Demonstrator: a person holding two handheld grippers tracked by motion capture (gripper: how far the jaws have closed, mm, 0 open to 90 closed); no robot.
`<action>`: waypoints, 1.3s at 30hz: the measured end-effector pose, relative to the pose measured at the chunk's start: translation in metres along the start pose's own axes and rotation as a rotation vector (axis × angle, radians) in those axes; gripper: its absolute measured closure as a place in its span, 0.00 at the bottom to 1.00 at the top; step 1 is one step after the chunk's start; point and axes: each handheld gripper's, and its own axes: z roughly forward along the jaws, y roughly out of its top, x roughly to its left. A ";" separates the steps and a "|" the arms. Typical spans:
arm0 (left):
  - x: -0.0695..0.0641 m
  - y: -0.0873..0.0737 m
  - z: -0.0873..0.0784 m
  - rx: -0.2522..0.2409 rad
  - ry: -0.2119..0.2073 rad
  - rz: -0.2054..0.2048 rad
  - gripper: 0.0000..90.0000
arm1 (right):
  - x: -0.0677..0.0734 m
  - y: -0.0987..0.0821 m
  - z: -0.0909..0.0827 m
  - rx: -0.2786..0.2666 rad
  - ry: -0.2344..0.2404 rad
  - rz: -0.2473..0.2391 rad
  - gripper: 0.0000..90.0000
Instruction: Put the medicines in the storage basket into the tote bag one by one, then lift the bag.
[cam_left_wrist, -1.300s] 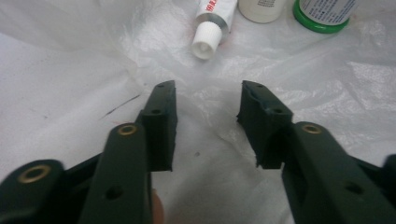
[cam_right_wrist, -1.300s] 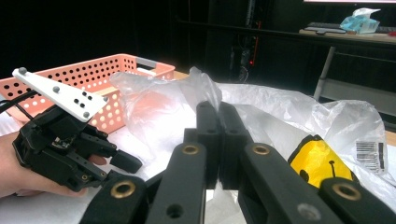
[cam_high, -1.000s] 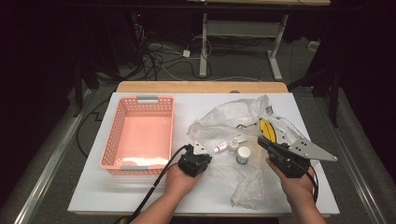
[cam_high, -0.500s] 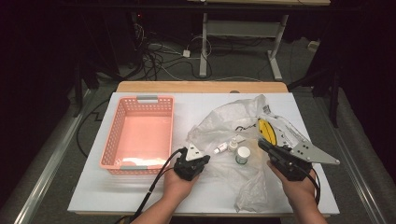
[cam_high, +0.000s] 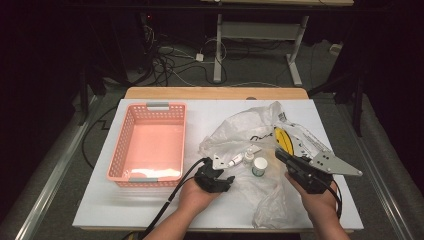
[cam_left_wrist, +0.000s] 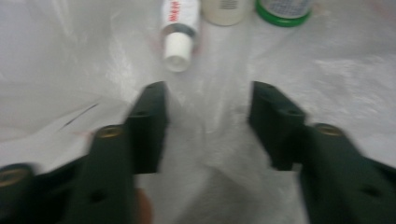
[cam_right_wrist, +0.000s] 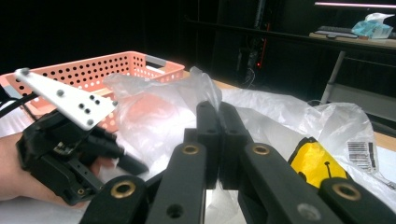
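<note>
Gripping the clear plastic bag (cam_high: 250, 135) with your right gripper (cam_high: 281, 156), you keep its jaws pressed together on a pinch of film. Your left gripper (cam_left_wrist: 205, 100) has just been opening; its jaws stand apart over the bag, clamping nothing. Just beyond them lie a small white tube (cam_left_wrist: 180, 28) and a green-rimmed jar (cam_high: 259, 166).

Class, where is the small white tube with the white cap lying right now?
In the high view, the small white tube lies on the clear plastic bag at table centre, just ahead of the left gripper, left of the green-based jar, right of the pink basket.
</note>
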 end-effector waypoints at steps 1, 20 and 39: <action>-0.003 0.000 0.000 -0.002 -0.005 0.013 0.65 | 0.000 0.000 0.000 -0.001 0.000 -0.002 1.00; 0.000 -0.013 -0.016 -0.184 0.013 -0.086 0.99 | 0.002 -0.003 0.001 0.004 -0.004 0.000 1.00; -0.021 0.016 -0.076 -0.481 0.068 0.007 0.99 | 0.001 0.003 0.007 -0.036 -0.026 0.006 1.00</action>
